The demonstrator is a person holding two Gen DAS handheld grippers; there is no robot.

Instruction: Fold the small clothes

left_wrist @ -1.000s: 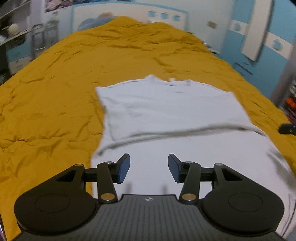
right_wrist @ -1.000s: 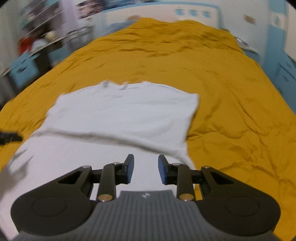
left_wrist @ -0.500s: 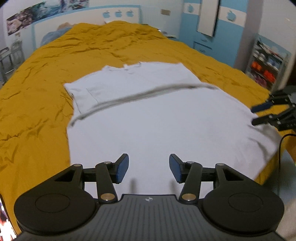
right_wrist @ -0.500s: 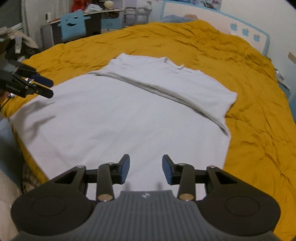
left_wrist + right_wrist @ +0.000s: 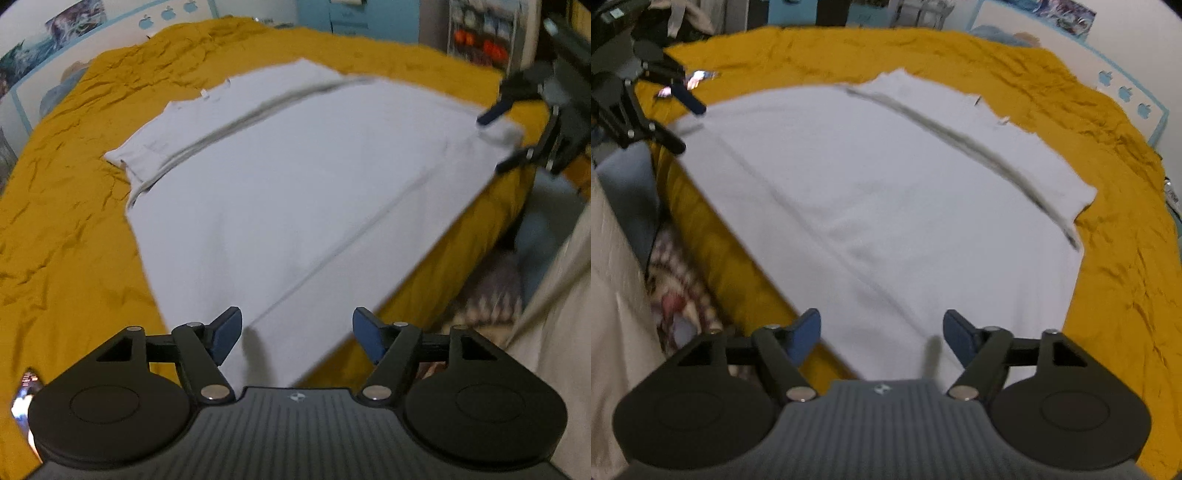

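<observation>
White garment [image 5: 288,192]: flat on mustard bed [image 5: 66,229], far edge now folded over. Left hand-held gripper [image 5: 297,334] and right hand-held gripper [image 5: 881,332]: jaws opening, empty, poised at near corners for next fold.

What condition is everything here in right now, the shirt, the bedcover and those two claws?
White shirt: spread flat, top part already folded over.
Yellow bedcover: wrinkled, covering the bed.
Left claw: jaws opening over a shirt corner, nothing held.
Right claw: jaws opening over the other corner, nothing held.
</observation>
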